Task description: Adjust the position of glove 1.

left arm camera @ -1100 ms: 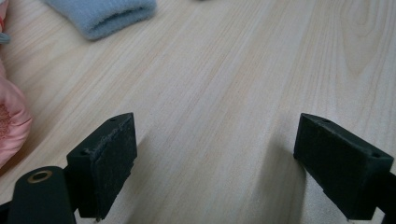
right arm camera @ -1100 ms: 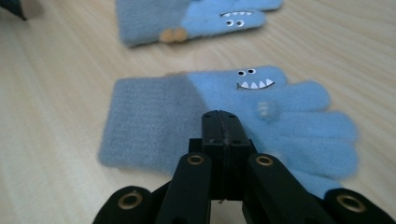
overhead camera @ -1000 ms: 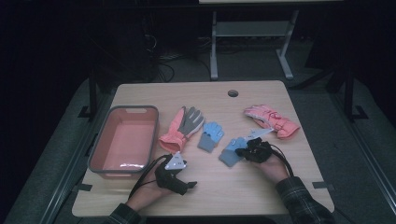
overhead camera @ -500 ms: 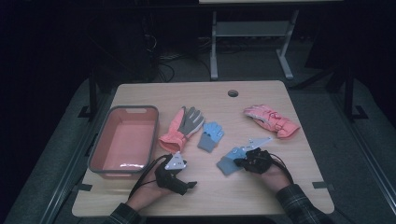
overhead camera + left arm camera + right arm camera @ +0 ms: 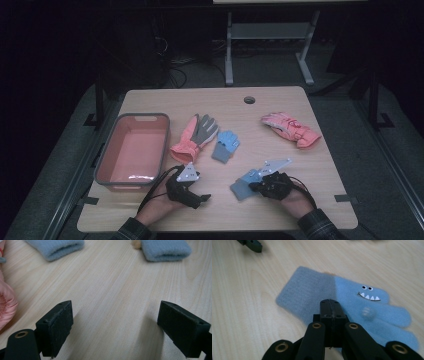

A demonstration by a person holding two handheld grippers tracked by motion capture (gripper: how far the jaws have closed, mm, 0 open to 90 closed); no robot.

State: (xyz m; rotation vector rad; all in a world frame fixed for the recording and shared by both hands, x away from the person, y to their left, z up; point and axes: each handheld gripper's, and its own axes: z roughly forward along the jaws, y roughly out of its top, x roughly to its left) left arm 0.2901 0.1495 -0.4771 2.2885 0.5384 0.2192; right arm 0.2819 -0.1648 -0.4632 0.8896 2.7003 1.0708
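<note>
Soft, fuzzy blue knit glove [image 5: 342, 297] with a toothy monster face, flat on pale wood-grain table [image 5: 320, 165], low and right of centre in the high view. Long axis slanted: cuff toward lower left, fingers toward upper right. Right gripper [image 5: 260, 186] over its edge, jaws pressed together, seemingly pinching the knit, though the contact is hidden. Left gripper [image 5: 192, 196] at lower centre-left, jaws spread wide over bare wood. Matching blue glove [image 5: 226, 146] mid-frame, orange-and-grey glove [image 5: 196, 136] beside it, padded pink glove [image 5: 290, 128] at upper right, rectangular pink plastic tub [image 5: 107, 165] at left.
</note>
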